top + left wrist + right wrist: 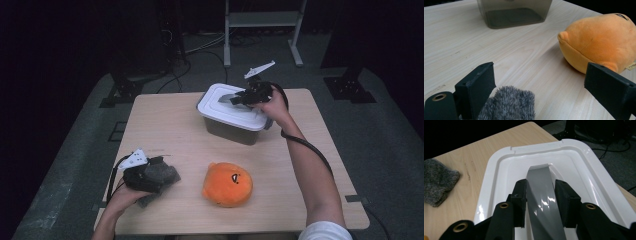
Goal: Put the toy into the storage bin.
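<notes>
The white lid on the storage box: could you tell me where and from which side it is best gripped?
Probably by the grey handle arching along the centre of the white lid, from above. It stands raised and narrow, and the right gripper already straddles it, pads at its two sides.

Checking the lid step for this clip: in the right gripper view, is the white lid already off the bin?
No: the white lid sits flat on the bin, with the right gripper closed around its grey handle.
</notes>
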The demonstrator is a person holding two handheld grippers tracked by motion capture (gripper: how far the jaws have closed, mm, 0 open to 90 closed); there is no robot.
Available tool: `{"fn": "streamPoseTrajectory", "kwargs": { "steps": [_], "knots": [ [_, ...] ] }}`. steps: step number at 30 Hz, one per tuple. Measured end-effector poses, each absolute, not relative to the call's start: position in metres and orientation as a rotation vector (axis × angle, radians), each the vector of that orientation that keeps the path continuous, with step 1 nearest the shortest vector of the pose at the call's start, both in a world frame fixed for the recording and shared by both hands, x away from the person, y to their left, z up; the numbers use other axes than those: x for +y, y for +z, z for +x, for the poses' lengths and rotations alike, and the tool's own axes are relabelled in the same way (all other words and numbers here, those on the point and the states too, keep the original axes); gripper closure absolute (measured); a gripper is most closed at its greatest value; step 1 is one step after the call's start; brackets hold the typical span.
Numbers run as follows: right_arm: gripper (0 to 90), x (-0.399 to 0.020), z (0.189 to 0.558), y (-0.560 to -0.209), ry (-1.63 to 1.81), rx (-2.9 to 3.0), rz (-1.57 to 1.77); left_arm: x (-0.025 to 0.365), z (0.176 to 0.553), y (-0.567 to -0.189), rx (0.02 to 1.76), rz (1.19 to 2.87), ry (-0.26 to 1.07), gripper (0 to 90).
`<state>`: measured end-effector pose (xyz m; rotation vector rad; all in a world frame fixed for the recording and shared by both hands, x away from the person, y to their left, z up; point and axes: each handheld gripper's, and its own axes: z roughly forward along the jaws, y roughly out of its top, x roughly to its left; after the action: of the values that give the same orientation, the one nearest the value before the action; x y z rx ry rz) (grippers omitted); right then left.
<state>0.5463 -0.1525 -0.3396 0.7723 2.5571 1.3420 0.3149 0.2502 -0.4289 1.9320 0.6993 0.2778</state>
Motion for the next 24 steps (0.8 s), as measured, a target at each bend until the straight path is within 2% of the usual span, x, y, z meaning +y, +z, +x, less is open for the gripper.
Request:
{"fn": "streamPoseTrajectory", "kwargs": {
  "steps": [7,24],
  "knots": [
    [65.6,-0.151,0.539,-0.338,1.335,2.588,0.747,0.249,0.314,-0.428,0.696,1.933,0.276,9.1],
    [66.3,-0.148,0.523,-0.337,1.366,2.662,0.681,0.247,0.313,-0.427,0.688,1.930,0.280,9.1]
  ]
}}
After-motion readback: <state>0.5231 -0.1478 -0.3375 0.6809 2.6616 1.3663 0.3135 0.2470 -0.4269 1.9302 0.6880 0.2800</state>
